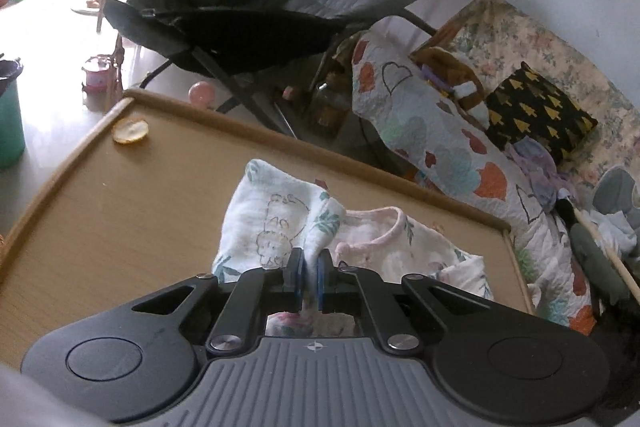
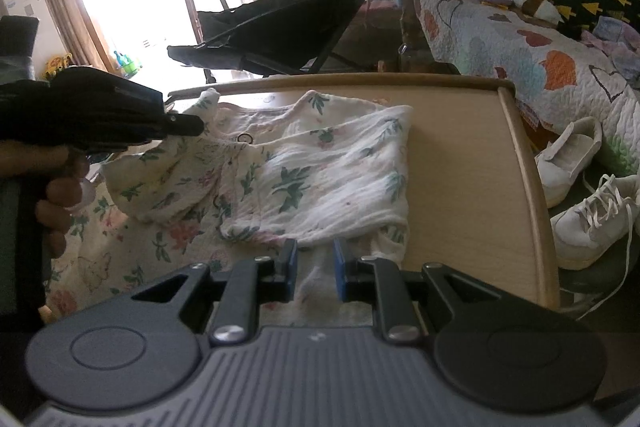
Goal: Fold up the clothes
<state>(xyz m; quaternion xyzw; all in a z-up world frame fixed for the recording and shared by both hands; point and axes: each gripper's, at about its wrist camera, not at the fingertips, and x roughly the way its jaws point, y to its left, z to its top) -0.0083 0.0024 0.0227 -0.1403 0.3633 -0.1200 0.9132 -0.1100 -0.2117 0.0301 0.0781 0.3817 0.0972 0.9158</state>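
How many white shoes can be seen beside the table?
2. One shoe lies against the quilt, close to the table edge. The other shoe, with loose laces, sits nearer the camera. More could be hidden behind the table.

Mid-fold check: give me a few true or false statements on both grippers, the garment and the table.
1. The left gripper is shut on the white floral-print baby garment. True.
2. The right gripper is clamped on the garment. False: its jaws stand open, with cloth between them.
3. The garment lies on the light wooden rimmed table. True.
4. The garment is plain dark blue. False: it is white with green leaves and pink flowers.
5. Two white sneakers sit on the table. False: they are beside it, past its right edge.
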